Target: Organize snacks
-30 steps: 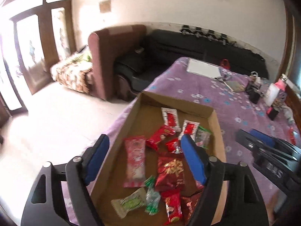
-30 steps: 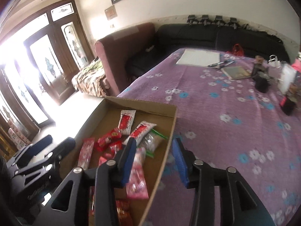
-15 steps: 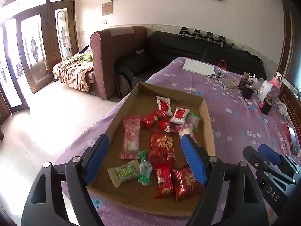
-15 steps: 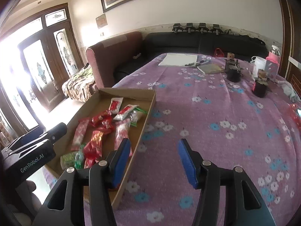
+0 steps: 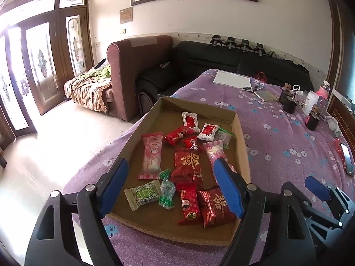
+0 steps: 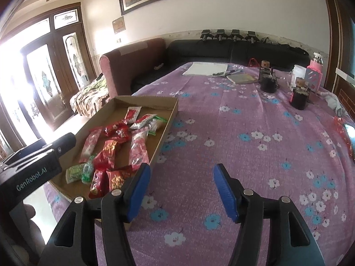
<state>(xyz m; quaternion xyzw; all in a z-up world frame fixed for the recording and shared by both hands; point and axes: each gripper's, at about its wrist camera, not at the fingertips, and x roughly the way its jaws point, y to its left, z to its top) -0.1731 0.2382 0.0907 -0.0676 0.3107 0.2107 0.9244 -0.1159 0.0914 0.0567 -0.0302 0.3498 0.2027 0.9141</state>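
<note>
A shallow cardboard tray (image 5: 240, 133) sits at the left edge of the table and holds several wrapped snacks: red packets (image 5: 188, 166), long pink packets (image 5: 152, 155), a green packet (image 5: 143, 194) and white-and-red sachets (image 5: 208, 130). The tray also shows in the right wrist view (image 6: 170, 119). My left gripper (image 5: 170, 186) is open and empty above the tray's near end. My right gripper (image 6: 180, 188) is open and empty over the tablecloth, just right of the tray's near corner.
A purple flowered cloth (image 6: 244, 133) covers the table. At the far end lie a white paper pad (image 6: 206, 68), pens, a notebook (image 6: 241, 78), dark jars (image 6: 268, 82) and a pink bottle (image 6: 315, 71). Sofas (image 5: 142, 66) and glass doors stand beyond the table's left edge.
Both grippers have pulled back and up from the tray. The right gripper moved off the tray to the cloth on its right and opened wider. A pink packet now lies by the tray's right wall.
</note>
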